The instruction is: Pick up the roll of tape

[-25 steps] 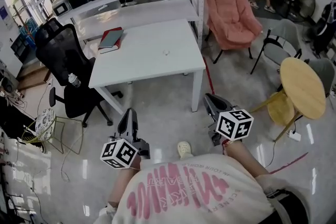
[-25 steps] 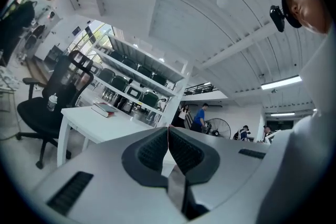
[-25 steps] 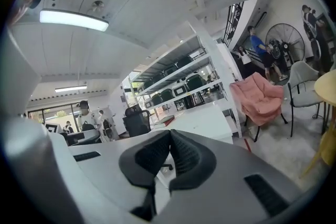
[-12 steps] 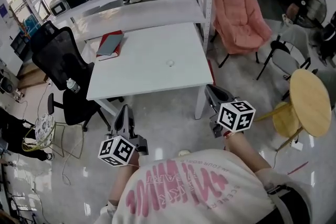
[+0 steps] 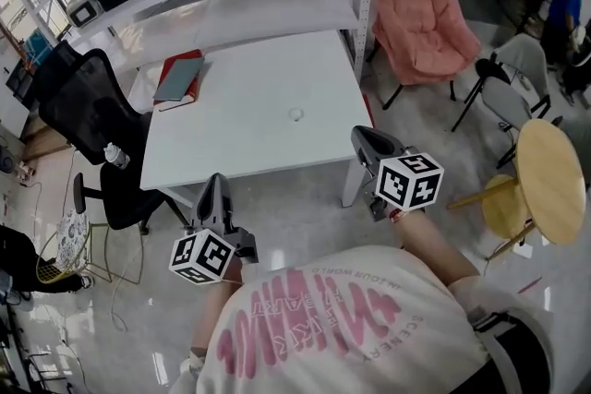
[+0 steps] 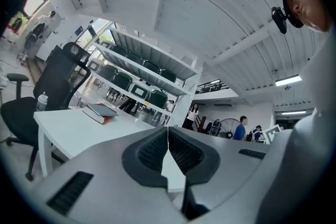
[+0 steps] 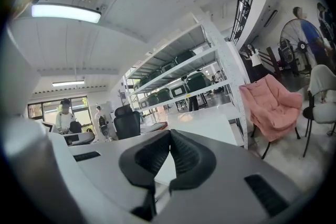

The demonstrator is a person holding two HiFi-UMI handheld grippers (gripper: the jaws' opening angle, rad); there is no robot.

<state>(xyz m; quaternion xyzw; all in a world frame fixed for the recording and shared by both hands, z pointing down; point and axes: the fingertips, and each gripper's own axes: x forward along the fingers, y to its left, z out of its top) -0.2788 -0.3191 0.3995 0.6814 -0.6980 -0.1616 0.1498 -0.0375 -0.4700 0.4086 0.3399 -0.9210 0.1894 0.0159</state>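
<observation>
The roll of tape [image 5: 295, 114], a small pale ring, is seen lying flat on the white table [image 5: 249, 143], near the middle of its top and somewhat toward its right edge, with nothing touching it. The left gripper [image 5: 215, 189] is held just off the table's near edge, by the near left corner, and is pointed toward the table. In the left gripper view its jaws are shown pressed together at the tips, with nothing between them. The right gripper [image 5: 362, 138] is held at the table's near right corner, beside the leg there, and is likewise aimed across the table. Its jaws are shown closed and empty in the right gripper view. Both grippers are kept well apart from the tape. A red and grey book [image 5: 178, 78] is laid on the table's far left corner. A black office chair [image 5: 72, 104] is placed off the table's left side, a white shelf rack [image 5: 249, 9] behind its far edge, and a pink chair [image 5: 420, 9] beyond its far right corner.
</observation>
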